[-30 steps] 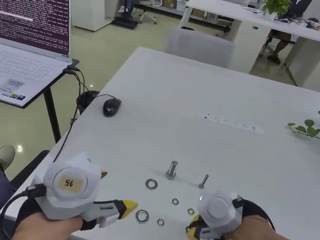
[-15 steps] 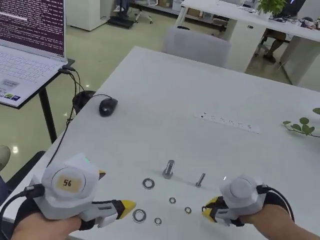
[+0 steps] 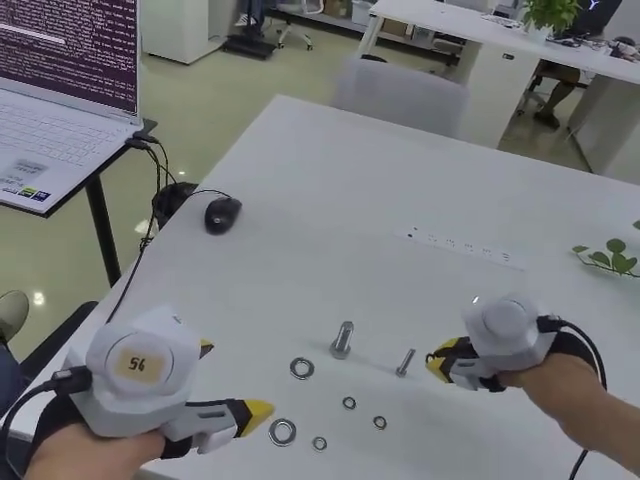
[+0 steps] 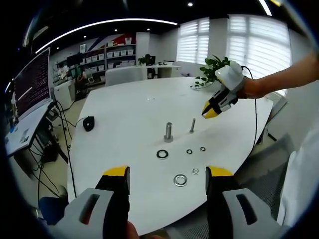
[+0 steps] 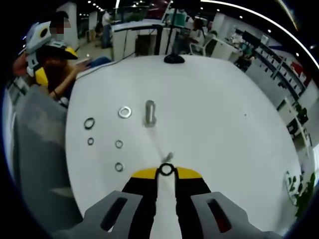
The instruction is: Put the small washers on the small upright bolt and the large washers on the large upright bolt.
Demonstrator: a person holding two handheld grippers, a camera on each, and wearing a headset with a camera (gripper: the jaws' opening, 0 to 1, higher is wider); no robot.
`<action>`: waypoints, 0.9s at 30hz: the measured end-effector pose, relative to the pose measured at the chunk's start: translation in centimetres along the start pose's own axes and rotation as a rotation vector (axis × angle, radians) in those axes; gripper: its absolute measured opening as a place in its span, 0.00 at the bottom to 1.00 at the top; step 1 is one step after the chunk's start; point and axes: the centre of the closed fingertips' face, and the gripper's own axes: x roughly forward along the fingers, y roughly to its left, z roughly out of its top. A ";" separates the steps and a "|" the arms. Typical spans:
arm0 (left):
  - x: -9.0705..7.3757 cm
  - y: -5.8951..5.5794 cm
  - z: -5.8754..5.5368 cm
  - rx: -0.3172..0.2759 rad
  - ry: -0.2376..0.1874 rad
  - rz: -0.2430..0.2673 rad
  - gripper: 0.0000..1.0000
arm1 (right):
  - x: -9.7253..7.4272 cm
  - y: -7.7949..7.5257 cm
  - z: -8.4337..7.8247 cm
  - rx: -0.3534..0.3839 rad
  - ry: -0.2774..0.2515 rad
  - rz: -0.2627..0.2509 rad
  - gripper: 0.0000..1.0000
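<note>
The large upright bolt point(image 3: 342, 340) and the small upright bolt point(image 3: 405, 362) stand near the front of the white table point(image 3: 330, 200). Two large washers point(image 3: 302, 368) point(image 3: 282, 432) and three small washers point(image 3: 349, 403) lie flat in front of them. My right gripper point(image 3: 438, 362) hovers just right of the small bolt point(image 5: 168, 158), shut on a small washer point(image 5: 166, 170) held at its tips. My left gripper point(image 3: 232, 378) stays low at the front left, open and holding nothing, facing the bolts point(image 4: 168, 132) and washers point(image 4: 180, 179).
A black mouse point(image 3: 222, 213) with its cable lies at the table's left edge. A white power strip point(image 3: 465, 247) sits further back, and plant leaves point(image 3: 610, 255) reach in at the right. A laptop point(image 3: 50, 130) stands on a side stand to the left; a grey chair point(image 3: 400, 95) is behind the table.
My right gripper has lifted from the small washers at the table's front and moved right and back, beside the small bolt. The left gripper has stayed put.
</note>
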 end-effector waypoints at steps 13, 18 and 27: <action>-0.5 0.4 -0.4 -0.008 0.009 0.016 0.61 | 2.0 -0.2 0.7 -0.029 0.037 0.026 0.13; -0.5 0.5 -0.5 -0.012 0.012 0.018 0.61 | 2.2 -0.4 0.4 -0.023 0.050 0.028 0.13; -0.2 0.6 -0.3 -0.012 0.012 0.014 0.61 | 2.7 -0.6 0.2 -0.023 0.061 0.034 0.13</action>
